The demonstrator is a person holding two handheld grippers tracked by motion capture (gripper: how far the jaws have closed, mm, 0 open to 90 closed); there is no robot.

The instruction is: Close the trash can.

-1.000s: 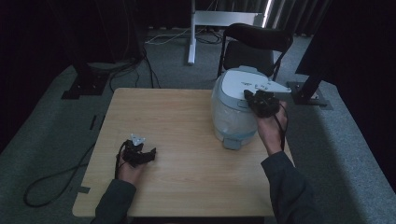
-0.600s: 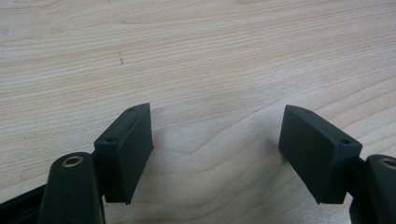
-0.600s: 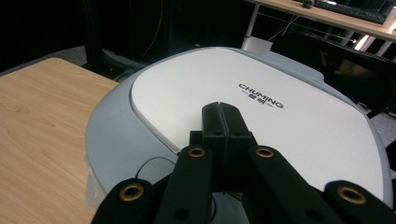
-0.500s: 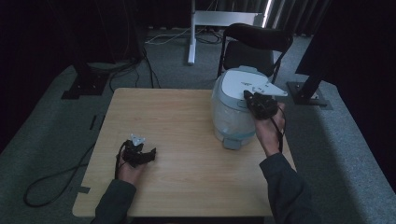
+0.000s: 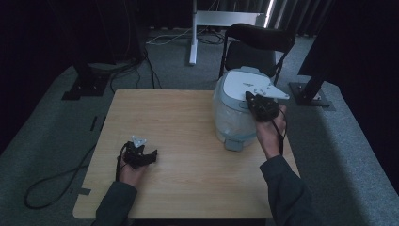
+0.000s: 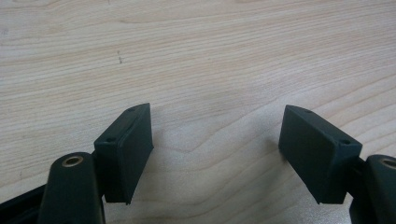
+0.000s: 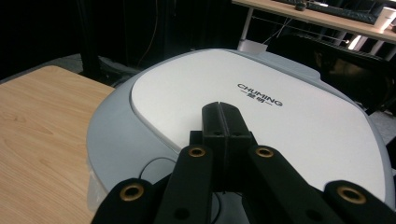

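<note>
Nothing changed since a second ago: right tool [image 7: 223, 116] clamped shut atop rice cooker lid [image 7: 289, 116], pressing presumably pending; left tool [image 6: 217, 140] open over tabletop [image 6: 196, 56].

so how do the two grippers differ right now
The left gripper has its jaws spread wide with nothing between them; the right gripper has its jaws pressed together. The left gripper sits low over the bare wooden table near the person's edge; the right gripper is at the white lid of the rice cooker, with its closed tips over the lid near the printed name. Both are black and hand-held.
</note>
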